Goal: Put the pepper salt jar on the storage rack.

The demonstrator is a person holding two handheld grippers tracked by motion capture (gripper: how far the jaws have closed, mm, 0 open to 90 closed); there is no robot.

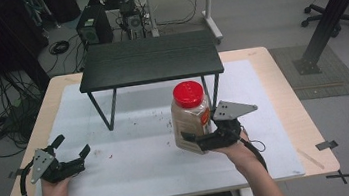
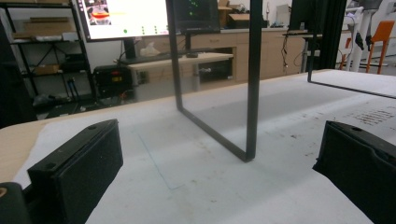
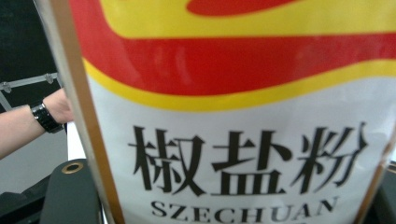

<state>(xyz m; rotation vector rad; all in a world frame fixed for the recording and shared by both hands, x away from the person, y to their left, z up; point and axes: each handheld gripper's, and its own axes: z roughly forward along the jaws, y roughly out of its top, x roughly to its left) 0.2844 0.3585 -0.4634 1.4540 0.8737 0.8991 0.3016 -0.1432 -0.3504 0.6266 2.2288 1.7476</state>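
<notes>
The right gripper (image 1: 207, 139) grips a spice jar (image 1: 191, 117) low on its body, jaws closed against both sides. The jar has a red cap (image 1: 188, 94) and tan powder inside, and leans slightly to the left in the high view. It is at the near right of the white mat (image 1: 144, 152), in front of the right leg of the black stand (image 1: 150, 60); whether its base touches the mat I cannot tell. In the right gripper view the jar's label (image 3: 243, 116) is pressed close to the camera: red and yellow bands above black Chinese characters and the word "SZECHUAN". To its left a forearm with a black watch (image 3: 45, 117) is visible.

The left gripper (image 1: 71, 152) sits low at the near left of the surface (image 1: 282, 90), held in the left hand (image 1: 55, 190), well apart from the jar. Its jaws are spread wide with nothing between them. The left gripper view looks across the mat (image 2: 196, 172) between the two black pads (image 2: 79, 168) toward the stand's thin leg frame (image 2: 252, 79), which rests on the mat. Small dark specks dot the mat near the stand.
</notes>
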